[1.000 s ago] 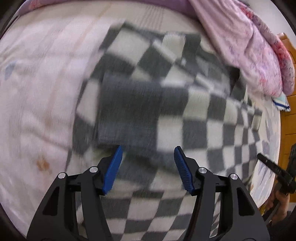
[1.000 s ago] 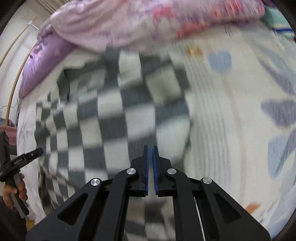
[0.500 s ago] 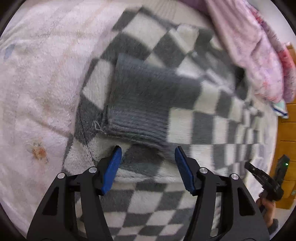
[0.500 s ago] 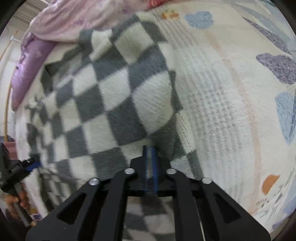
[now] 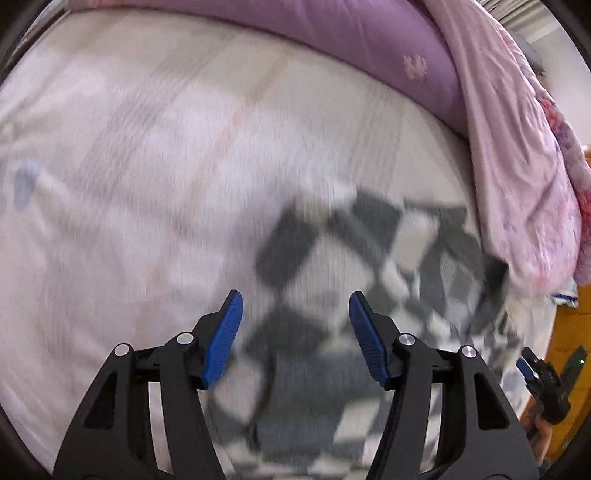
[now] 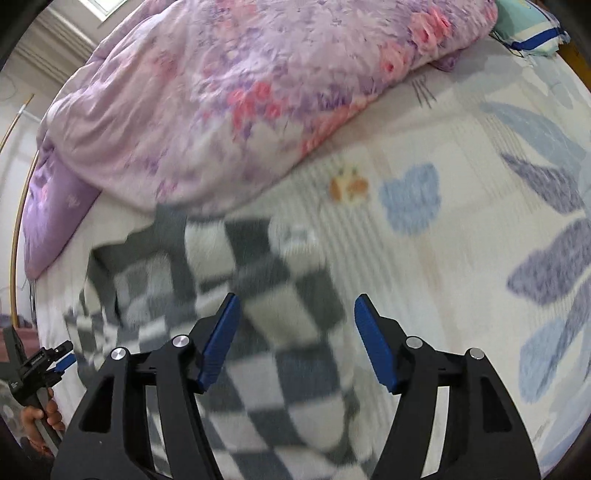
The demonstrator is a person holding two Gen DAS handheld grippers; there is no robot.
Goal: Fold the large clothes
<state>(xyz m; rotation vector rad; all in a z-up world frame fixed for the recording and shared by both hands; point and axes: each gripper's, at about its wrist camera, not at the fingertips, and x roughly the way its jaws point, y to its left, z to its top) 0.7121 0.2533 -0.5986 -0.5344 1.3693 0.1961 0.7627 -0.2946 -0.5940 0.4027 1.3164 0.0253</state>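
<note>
A grey-and-white checkered knit garment [image 5: 354, 266] lies on the bed, blurred by motion. My left gripper [image 5: 295, 338] hangs open above its near part, nothing between the blue pads. In the right wrist view the same checkered garment [image 6: 266, 295] spreads below my right gripper [image 6: 295, 341], whose jaws are opening with no cloth pinched between them. The right gripper [image 5: 543, 380] shows at the far lower right of the left wrist view, and the left gripper [image 6: 40, 363], held by a hand [image 6: 40, 419], at the lower left of the right wrist view.
A pink floral quilt [image 6: 240, 92] is heaped along the back of the bed, with a purple pillow [image 5: 332, 48] beside it. The patterned bedsheet [image 6: 461, 206] stretches to the right. A folded light-blue cloth [image 6: 532, 22] lies at the far corner by wooden furniture [image 5: 576, 317].
My right gripper was shut on the garment's edge and has let it go, jaws now wide. Both grippers have pulled back, so the garment sits lower and farther in view.
</note>
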